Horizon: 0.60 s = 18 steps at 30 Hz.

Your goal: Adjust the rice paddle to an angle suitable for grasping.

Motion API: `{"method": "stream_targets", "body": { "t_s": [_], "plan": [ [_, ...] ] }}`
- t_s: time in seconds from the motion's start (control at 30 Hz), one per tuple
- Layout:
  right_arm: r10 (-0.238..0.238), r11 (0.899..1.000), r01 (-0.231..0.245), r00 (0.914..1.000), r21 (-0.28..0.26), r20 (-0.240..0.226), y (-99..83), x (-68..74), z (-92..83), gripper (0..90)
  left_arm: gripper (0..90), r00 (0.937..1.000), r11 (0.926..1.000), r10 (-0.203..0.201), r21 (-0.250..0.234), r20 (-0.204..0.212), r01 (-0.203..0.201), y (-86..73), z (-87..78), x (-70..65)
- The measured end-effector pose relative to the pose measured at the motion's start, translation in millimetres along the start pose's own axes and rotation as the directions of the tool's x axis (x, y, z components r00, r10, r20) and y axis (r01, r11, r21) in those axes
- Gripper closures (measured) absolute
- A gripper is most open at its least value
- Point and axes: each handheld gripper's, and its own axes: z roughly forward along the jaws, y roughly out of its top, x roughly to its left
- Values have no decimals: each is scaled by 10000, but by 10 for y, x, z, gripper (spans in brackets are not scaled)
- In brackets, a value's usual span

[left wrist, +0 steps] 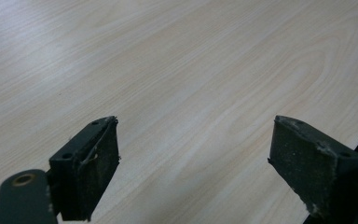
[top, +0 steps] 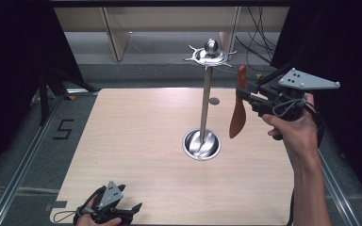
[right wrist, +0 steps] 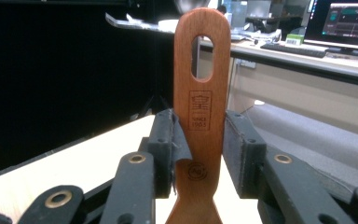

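Observation:
A metal stand rises from a round steel base [top: 201, 144] in the middle of the wooden table [top: 136, 141]; its pole [top: 206, 101] carries a hooked ring with a ball on top [top: 210, 52]. My right gripper [top: 243, 89] is shut on the handle of a wooden spatula [top: 238, 113], held upright to the right of the pole, blade down. In the right gripper view the pads [right wrist: 165, 140] clamp the spatula [right wrist: 201, 93] below its slotted hanging hole, right gripper [right wrist: 200, 135] midway. My left gripper [top: 127, 209] rests open near the front left edge, left gripper [left wrist: 196, 158] over bare wood.
A small round disc [top: 214, 100] lies on the table behind the stand. Cables [top: 259, 37] hang at the back right. A floor mark "5" [top: 62, 129] sits left of the table. A desk with a monitor [right wrist: 345, 18] stands far off.

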Motion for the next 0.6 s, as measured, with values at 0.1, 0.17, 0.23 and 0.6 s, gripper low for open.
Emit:
{"method": "stream_targets", "body": {
  "t_s": [0.1,0.17,0.23,0.6],
  "plan": [
    [130,9999,-130,9999,26,-73,43,21,17,671,151,9997,9998,-211,-60,106,212,-2,-2,-14],
    [36,10000,-36,10000,-1,-1,65,10,35,671,151,9999,10000,-19,-64,98,20,2,-5,-3],
    [344,9994,-344,9993,5,-142,76,11,56,671,151,9999,10000,-30,-66,106,31,2,-5,-4],
    [140,9998,-140,9999,130,-11,117,-26,159,671,151,9999,9998,-79,-189,144,82,-3,2,-1]
  ]
}}
